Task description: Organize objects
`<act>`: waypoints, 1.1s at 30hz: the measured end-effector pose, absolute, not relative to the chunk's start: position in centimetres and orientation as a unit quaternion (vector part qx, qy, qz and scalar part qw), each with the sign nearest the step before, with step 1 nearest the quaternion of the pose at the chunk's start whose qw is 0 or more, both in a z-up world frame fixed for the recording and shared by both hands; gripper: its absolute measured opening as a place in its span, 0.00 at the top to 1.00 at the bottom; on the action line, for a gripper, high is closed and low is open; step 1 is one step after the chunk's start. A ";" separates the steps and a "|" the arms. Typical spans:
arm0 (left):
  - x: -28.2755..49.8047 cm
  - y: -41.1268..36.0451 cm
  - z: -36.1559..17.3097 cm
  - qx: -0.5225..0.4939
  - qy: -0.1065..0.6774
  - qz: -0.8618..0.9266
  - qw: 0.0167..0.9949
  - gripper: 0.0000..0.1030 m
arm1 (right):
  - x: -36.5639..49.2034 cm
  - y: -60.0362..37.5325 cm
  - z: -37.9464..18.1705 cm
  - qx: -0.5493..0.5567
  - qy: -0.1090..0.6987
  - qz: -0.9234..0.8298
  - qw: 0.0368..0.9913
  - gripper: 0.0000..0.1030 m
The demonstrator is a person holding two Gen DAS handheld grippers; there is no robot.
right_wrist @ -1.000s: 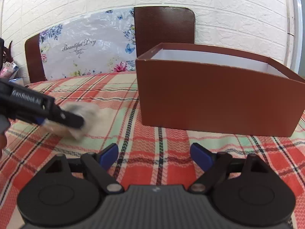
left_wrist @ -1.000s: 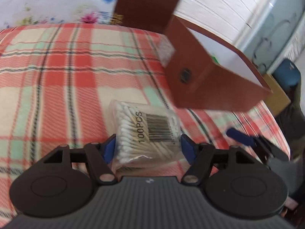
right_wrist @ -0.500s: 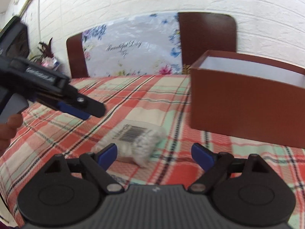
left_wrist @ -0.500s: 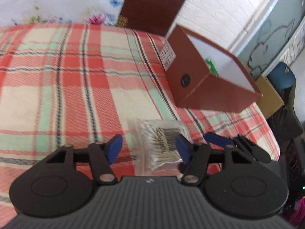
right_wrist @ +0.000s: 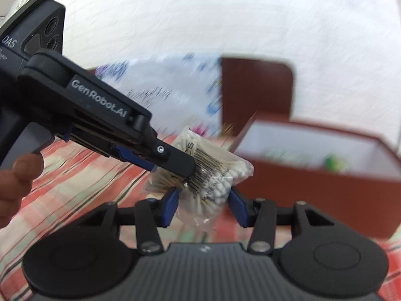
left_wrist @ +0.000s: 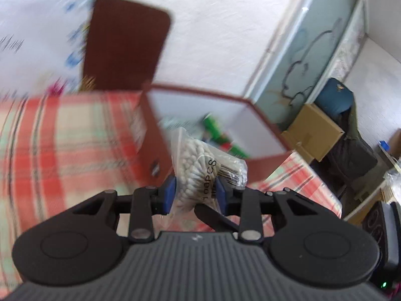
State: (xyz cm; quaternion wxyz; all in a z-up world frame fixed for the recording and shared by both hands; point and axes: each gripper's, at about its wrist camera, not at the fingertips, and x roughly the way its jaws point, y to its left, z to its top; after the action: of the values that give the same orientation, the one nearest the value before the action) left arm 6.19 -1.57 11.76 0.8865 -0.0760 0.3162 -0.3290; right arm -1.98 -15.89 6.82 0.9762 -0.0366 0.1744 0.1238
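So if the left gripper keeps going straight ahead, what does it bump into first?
Probably the brown box: the left gripper, holding the cotton swab bag, points at its near corner. Depth is blurry.

Behind your workspace: white painted brick wall (right_wrist: 225,25), daylit. Dark brown rounded chair back (left_wrist: 125,42) stands against it, beside a white floral-print panel (left_wrist: 37,32), blurred. To your right: pale frosted glass door (left_wrist: 315,50); tan cardboard box (left_wrist: 313,135) at its foot.

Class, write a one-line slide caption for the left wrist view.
Left gripper lifts a bag of cotton swabs toward the open brown box on the plaid tablecloth.
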 end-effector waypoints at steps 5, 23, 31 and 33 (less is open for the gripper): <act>10.5 -10.0 14.5 -0.033 0.283 -0.335 0.898 0.32 | 1.2 -20.8 9.7 -0.035 0.133 0.031 0.990 0.53; 5.1 -10.8 13.0 0.068 0.279 -0.204 0.936 0.24 | -3.0 -26.5 7.8 0.090 0.153 -0.055 0.983 0.23; 2.9 -8.0 12.0 0.053 0.301 -0.157 0.939 0.14 | -4.0 -27.1 7.4 0.188 0.206 -0.051 0.959 0.16; 2.7 -7.2 11.6 0.047 0.309 -0.147 0.939 0.09 | -4.5 -26.7 7.3 0.190 0.211 -0.054 0.957 0.14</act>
State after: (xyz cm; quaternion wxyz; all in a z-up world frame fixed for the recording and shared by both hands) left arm 2.66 -7.22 11.61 0.9387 0.0468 0.3085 -0.1466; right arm -4.50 -26.65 7.26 0.9573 0.1898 0.2115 -0.0541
